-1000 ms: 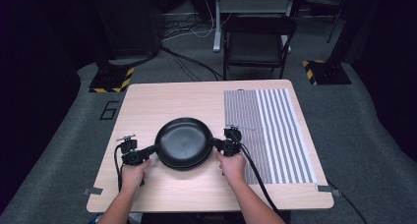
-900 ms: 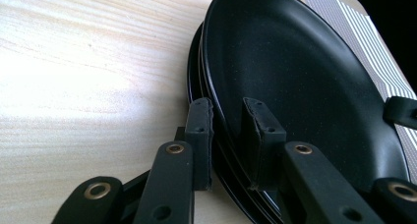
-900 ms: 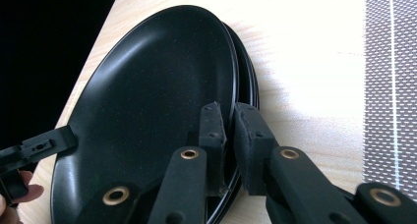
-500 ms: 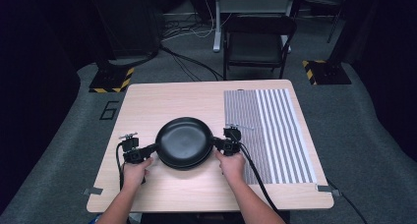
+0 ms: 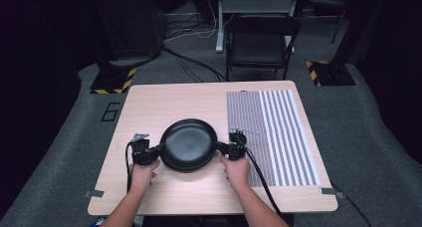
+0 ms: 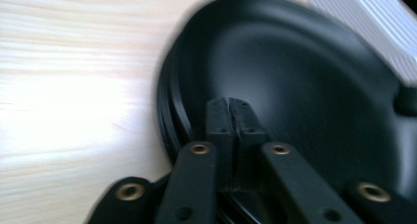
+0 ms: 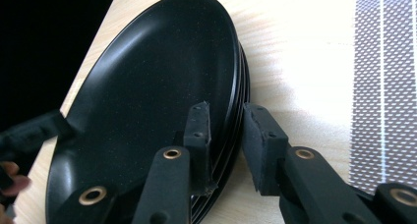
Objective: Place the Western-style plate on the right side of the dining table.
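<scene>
A stack of black plates (image 5: pixel 188 143) lies mid-table on the wooden table (image 5: pixel 149 107). My left gripper (image 5: pixel 158 148) is at the stack's left rim. In the left gripper view its pads (image 6: pixel 229 116) are pressed together over the top plate (image 6: pixel 305 86), and I see nothing between them. My right gripper (image 5: pixel 220 146) is at the right rim. In the right gripper view it (image 7: pixel 223 121) stands open astride the rim of the stack (image 7: pixel 147 86), with one pad (image 7: pixel 199 130) against the top plate's inside and the other (image 7: pixel 258 140) outside the edges with a thin gap.
A grey-and-white striped mat (image 5: pixel 273 132) covers the table's right part, just beyond my right gripper. A black folding chair (image 5: pixel 261 43) stands behind the table's far edge. Bare wood lies left of and beyond the plates.
</scene>
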A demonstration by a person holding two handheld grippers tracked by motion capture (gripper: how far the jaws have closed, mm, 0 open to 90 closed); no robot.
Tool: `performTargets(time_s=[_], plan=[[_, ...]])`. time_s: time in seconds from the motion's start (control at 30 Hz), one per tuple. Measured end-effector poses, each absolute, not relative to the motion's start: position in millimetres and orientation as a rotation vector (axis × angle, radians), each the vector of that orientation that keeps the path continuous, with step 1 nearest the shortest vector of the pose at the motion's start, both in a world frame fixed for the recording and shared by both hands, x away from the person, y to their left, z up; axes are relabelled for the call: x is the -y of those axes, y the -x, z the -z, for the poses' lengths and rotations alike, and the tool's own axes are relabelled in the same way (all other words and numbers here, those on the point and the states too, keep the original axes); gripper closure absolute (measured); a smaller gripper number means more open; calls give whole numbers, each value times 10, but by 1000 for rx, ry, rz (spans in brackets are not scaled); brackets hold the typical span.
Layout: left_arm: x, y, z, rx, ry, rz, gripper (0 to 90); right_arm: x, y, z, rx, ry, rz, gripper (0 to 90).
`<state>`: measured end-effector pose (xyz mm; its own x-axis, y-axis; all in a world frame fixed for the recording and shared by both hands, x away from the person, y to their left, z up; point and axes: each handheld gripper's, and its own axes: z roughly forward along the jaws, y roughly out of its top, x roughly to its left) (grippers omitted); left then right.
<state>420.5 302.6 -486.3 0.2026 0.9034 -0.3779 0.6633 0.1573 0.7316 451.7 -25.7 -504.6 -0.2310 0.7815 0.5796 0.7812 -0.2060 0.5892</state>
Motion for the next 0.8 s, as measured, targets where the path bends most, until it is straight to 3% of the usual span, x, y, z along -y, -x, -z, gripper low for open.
performTargets(time_s=[0.1, 0.33, 0.8], plan=[[-3126, -4202, 4853, -1562, -1519, -291, 800, 259, -4516, 5038, -1979, -1945, -1465, 712], [-3216, -4194, 4934, -1595, -1469, -142, 791, 272, -4532, 5036, -1999, -1949, -1469, 711], [-3137, -4205, 4925, -1625, -1485, -168, 807, 248, -4539, 5053, -1996, -1998, -1466, 724]])
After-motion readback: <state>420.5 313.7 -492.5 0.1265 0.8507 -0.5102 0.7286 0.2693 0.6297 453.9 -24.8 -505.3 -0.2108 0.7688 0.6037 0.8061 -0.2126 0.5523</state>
